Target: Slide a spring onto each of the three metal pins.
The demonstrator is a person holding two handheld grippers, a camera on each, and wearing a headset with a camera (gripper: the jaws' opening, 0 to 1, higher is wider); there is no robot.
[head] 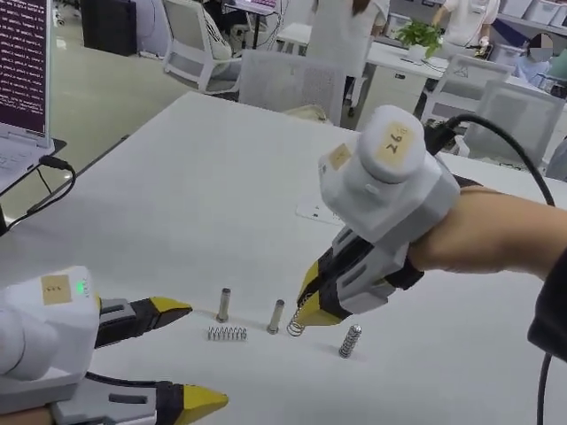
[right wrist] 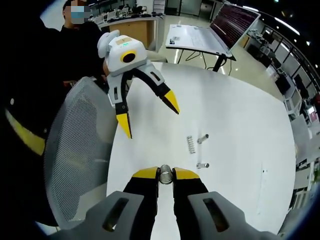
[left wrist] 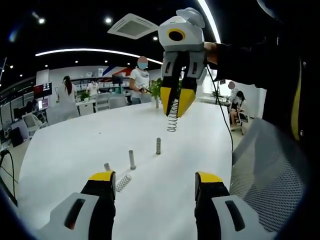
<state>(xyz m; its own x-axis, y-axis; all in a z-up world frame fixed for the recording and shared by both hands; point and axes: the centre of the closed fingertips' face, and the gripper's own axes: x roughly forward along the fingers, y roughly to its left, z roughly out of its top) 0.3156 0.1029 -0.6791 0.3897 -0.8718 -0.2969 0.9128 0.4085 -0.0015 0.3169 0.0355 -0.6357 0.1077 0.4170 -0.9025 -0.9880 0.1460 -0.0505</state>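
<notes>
The right gripper [head: 310, 312] reaches into the head view from 3 o'clock. Its claw is clamped on the held spring [head: 295, 326], which hangs down from the yellow tips. I cannot tell if its lower end touches the white table [head: 177, 195]. This spring is just beside the middle pin [head: 276, 316], at 3 o'clock of it, and it is not on the pin. The left pin [head: 224, 305] stands upright and bare at 9 o'clock of the middle one. The loose spring [head: 227, 334] lies flat on the table at 6 o'clock of the left pin, very near its foot. The third pin [head: 350, 341], at 4 o'clock of the held spring, already has a spring around it. The left gripper [head: 190, 354] is at 7 o'clock of the head view. Its claw stands wide apart with nothing between the tips and points toward the pins. In the right gripper view the two tips are pressed on the top coil of the held spring, and the left gripper is at 11 o'clock beyond them, its jaws apart.
</notes>
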